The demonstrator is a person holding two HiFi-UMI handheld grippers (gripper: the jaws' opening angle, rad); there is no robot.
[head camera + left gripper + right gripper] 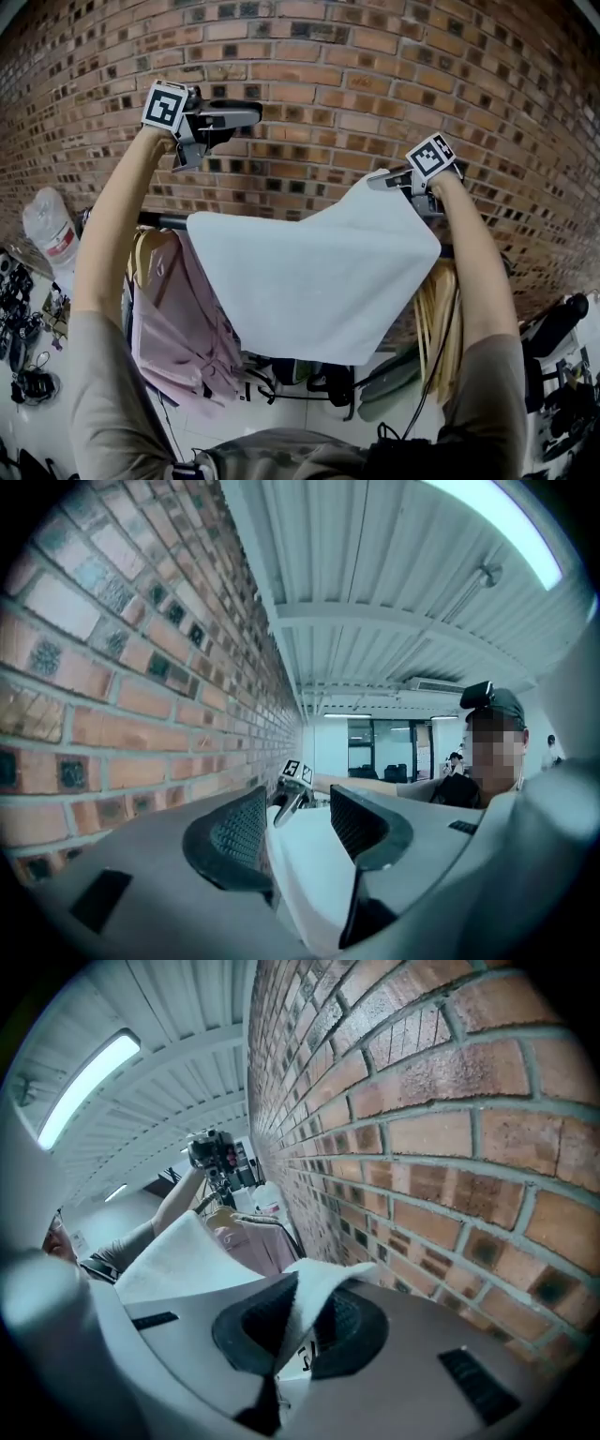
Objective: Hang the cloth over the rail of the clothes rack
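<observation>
Brick wall behind cloth | ribbed white ceiling | floor, possibly cables

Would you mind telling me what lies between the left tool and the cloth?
Nothing. In the head view the left tool hangs open and empty above the cloth, and only the brick wall shows behind the gap.
</observation>
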